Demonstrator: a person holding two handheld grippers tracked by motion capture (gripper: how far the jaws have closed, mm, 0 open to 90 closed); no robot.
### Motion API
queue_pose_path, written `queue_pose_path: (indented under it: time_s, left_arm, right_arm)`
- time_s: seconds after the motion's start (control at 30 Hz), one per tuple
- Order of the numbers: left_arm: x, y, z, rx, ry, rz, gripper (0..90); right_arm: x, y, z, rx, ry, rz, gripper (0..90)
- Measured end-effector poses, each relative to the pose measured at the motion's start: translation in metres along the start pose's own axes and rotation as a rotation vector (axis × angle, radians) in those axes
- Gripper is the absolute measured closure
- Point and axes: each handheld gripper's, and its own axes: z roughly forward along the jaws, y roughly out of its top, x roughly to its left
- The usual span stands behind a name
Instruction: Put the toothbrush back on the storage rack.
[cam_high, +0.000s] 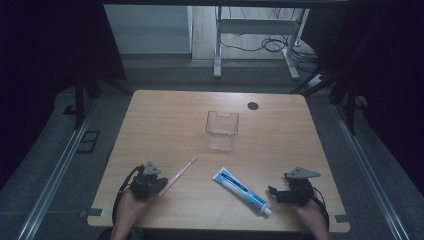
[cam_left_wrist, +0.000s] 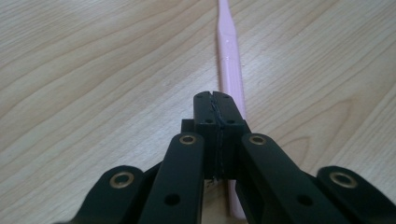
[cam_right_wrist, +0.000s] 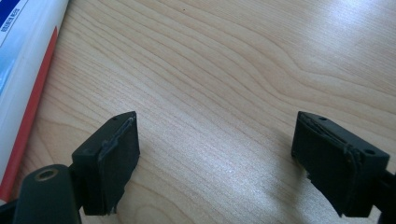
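Jaws of left gripper (cam_left_wrist: 215, 100) together, over the pink toothbrush (cam_left_wrist: 229, 60).

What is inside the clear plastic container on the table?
The clear container looks empty: through its walls only the wooden table shows. The pink toothbrush and the toothpaste tube lie outside it, nearer the person. Its far inner wall is too dim to check.

A clear plastic container (cam_high: 222, 130) stands upright near the middle of the wooden worktop (cam_high: 165, 120); a round black spot (cam_high: 253, 105) lies behind it to the right; beyond the worktop's far edge stands a grey metal frame (cam_high: 256, 30) over loose cables (cam_high: 265, 45).
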Motion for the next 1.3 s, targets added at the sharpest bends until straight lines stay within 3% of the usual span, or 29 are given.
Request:
queue_pose_path:
  time_s: [0.43, 0.63, 0.8, 1.13, 1.3]
  left_arm:
    - [-0.012, 0.006, 0.005, 0.017, -0.032, 0.024, 89.3]
    - [-0.007, 0.005, 0.002, 0.009, -0.03, -0.018, 87.1]
    - [-0.005, 0.01, -0.002, 0.008, -0.042, -0.032, 79.5]
    - [-0.009, 0.027, -0.001, 0.045, -0.049, -0.005, 67.9]
    - [-0.009, 0.039, 0.003, 0.094, -0.057, -0.003, 65.9]
  right_arm:
    - [0.0, 0.0, 0.0, 0.0, 0.0, 0.0, 15.2]
    - [0.0, 0.0, 0.0, 0.0, 0.0, 0.0, 15.1]
    - [0.0, 0.0, 0.0, 0.0, 0.0, 0.0, 15.1]
    - [0.0, 0.0, 0.0, 0.0, -0.001, -0.001, 15.1]
    - [0.0, 0.0, 0.0, 0.0, -0.001, -0.001, 15.2]
